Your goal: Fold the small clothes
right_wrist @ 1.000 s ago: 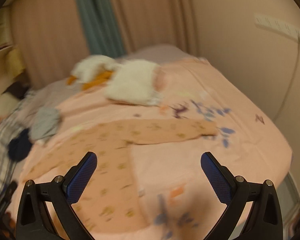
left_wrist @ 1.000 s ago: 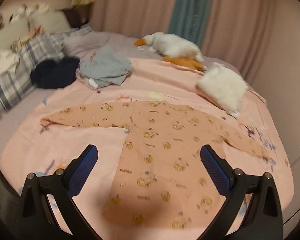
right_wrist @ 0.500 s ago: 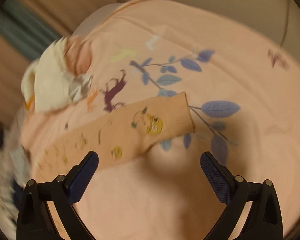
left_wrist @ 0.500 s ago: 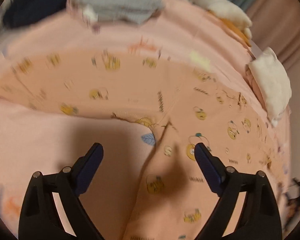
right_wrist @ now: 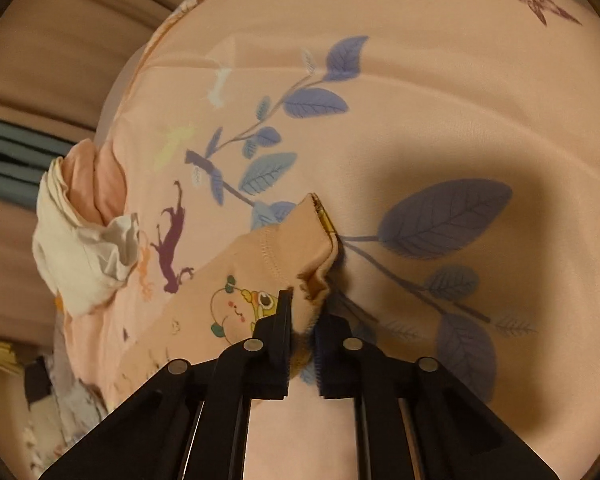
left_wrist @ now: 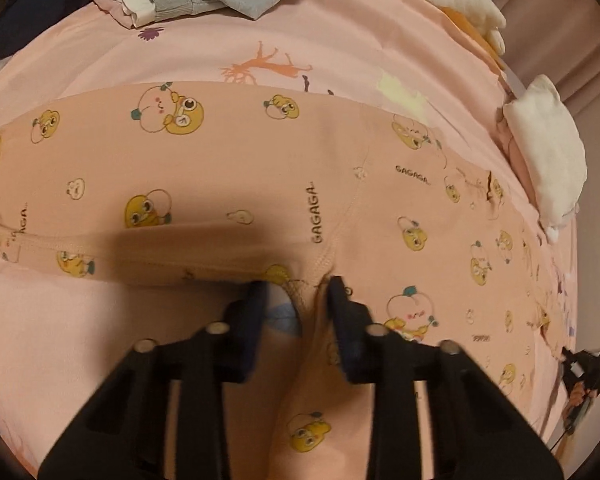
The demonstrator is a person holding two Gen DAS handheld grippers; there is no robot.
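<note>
Pinching the shirt (left_wrist: 340, 184) in both tongs: my left gripper (left_wrist: 298, 292) just closed at the armpit, my right gripper (right_wrist: 302, 316) on the cuff.

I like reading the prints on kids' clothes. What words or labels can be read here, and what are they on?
"GAGAGA" stands sideways on the peach shirt, near the armpit seam.
"GAGAGA." reads again further right on the same shirt.
"...AGA..." shows partly on the sleeve at the left.
A small dark print low at the right of the shirt is too blurred to read.
The pink bedsheet bears only pictures, no words.
</note>
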